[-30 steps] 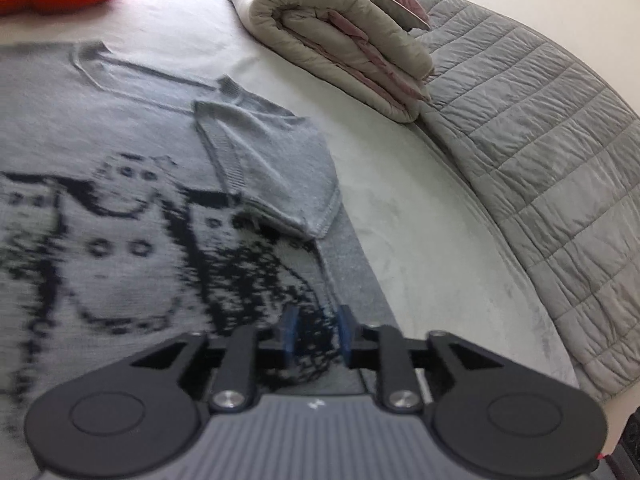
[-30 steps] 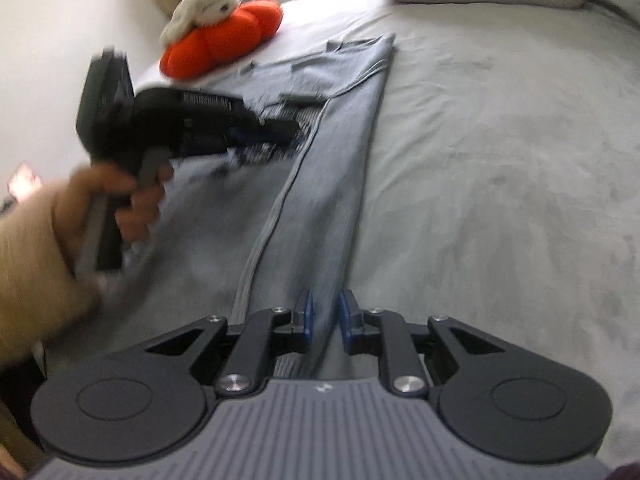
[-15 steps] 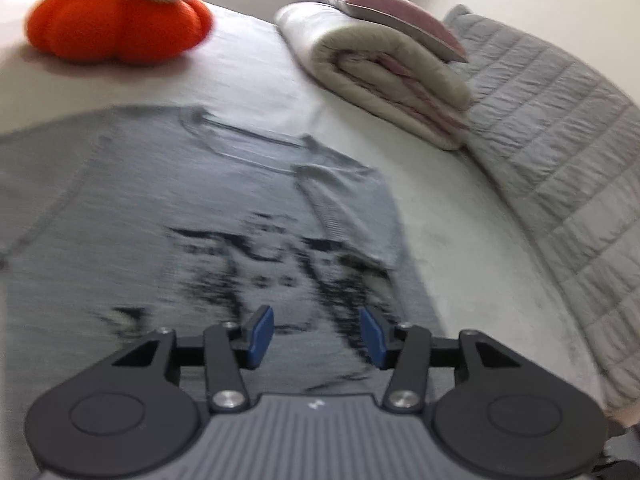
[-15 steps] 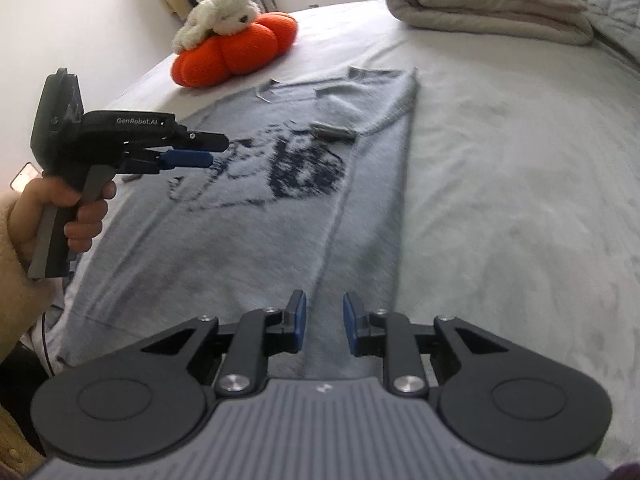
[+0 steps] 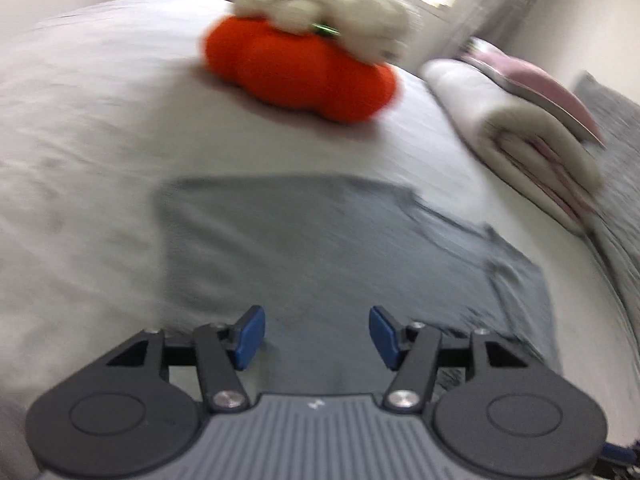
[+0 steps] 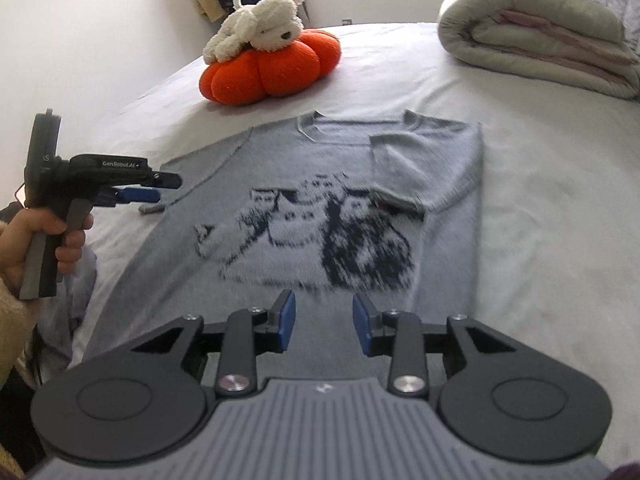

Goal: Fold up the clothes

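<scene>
Both grippers come first: our left gripper (image 5: pixel 316 334) and our right gripper (image 6: pixel 324 322) each have their blue pads apart and their jaws are opening, with nothing between them; neither touches cloth. In the right wrist view the left gripper (image 6: pixel 150 190) hangs above the sweater's left sleeve side, carried by a hand (image 6: pixel 32 248).

We take the orange pumpkin cushion (image 6: pixel 272 72) as our landmark. The grey sweater (image 6: pixel 320 208) lies flat on the bed (image 6: pixel 560 220), just in front of the cushion, its collar toward it and its hem toward us. The sleeve on the side away from the left gripper is already folded in over the chest, its cuff resting on the dark owl pattern. The other sleeve is not yet folded; its cuff (image 6: pixel 151 209) lies out to the side. We judge the fold about a third done: that sleeve remains, then the body.

Our count: one sweater, two grippers, one cushion, one white plush dog (image 6: pixel 260 26) on top of it, one rolled duvet (image 6: pixel 536 48) well to the side of the cushion.
</scene>
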A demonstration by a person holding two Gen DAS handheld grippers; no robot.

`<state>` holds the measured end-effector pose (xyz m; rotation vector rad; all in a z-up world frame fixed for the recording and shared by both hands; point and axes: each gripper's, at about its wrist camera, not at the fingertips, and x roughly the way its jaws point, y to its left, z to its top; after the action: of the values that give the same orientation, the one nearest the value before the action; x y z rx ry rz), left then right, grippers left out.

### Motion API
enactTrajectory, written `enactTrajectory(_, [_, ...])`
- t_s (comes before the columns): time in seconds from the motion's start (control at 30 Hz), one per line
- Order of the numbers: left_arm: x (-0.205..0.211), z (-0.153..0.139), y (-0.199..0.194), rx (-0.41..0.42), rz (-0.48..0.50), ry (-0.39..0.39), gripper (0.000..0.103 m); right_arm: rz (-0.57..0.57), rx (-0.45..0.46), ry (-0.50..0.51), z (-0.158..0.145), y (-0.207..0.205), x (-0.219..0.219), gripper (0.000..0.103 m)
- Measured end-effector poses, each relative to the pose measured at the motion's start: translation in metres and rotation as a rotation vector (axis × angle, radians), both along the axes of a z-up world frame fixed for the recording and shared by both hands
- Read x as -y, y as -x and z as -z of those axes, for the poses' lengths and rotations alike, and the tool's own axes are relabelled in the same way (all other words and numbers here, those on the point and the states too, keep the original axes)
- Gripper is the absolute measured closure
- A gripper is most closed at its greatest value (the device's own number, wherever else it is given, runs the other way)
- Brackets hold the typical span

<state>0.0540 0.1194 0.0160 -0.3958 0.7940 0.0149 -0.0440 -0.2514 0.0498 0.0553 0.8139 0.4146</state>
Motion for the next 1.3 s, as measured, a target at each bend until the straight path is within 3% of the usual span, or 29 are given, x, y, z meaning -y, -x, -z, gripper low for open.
enactTrajectory(0.3, [-0.074, 0.027, -0.024, -0.014, -0.194, 0.033, 0.044, -0.054, 0.066, -0.004, 0.003, -0.076, -0.039, 0.061])
enactTrajectory(0.47, [-0.08, 0.034, -0.035, 0.063, -0.17, 0.035, 0.045, -0.059, 0.092, -0.069, 0.012, -0.126, -0.056, 0.061])
enactTrajectory(0.6, [-0.083, 0.042, -0.04, 0.106, -0.166, 0.087, 0.048, -0.057, 0.092, -0.127, 0.023, -0.157, -0.07, 0.061])
enactTrajectory(0.7, [-0.088, 0.048, -0.044, 0.134, -0.174, 0.14, 0.056, -0.045, 0.092, -0.154, 0.032, -0.172, -0.077, 0.061])
enactTrajectory(0.8, [-0.092, 0.054, -0.046, 0.146, -0.188, 0.181, 0.072, -0.023, 0.09, -0.18, 0.043, -0.181, -0.08, 0.061])
enactTrajectory(0.87, [-0.093, 0.055, -0.047, 0.141, -0.188, 0.187, 0.094, -0.005, 0.083, -0.205, 0.054, -0.185, -0.079, 0.061])
enactTrajectory(0.9, [-0.093, 0.055, -0.047, 0.143, -0.186, 0.194, 0.097, 0.001, 0.076, -0.215, 0.059, -0.186, -0.078, 0.061])
enactTrajectory(1.07, [-0.087, 0.043, -0.044, 0.172, -0.163, 0.217, 0.099, 0.009, 0.043, -0.236, 0.08, -0.187, -0.077, 0.06])
enactTrajectory(1.3, [-0.06, 0.017, -0.046, 0.166, -0.083, 0.236, 0.099, -0.003, 0.059, -0.254, 0.078, -0.183, -0.073, 0.057])
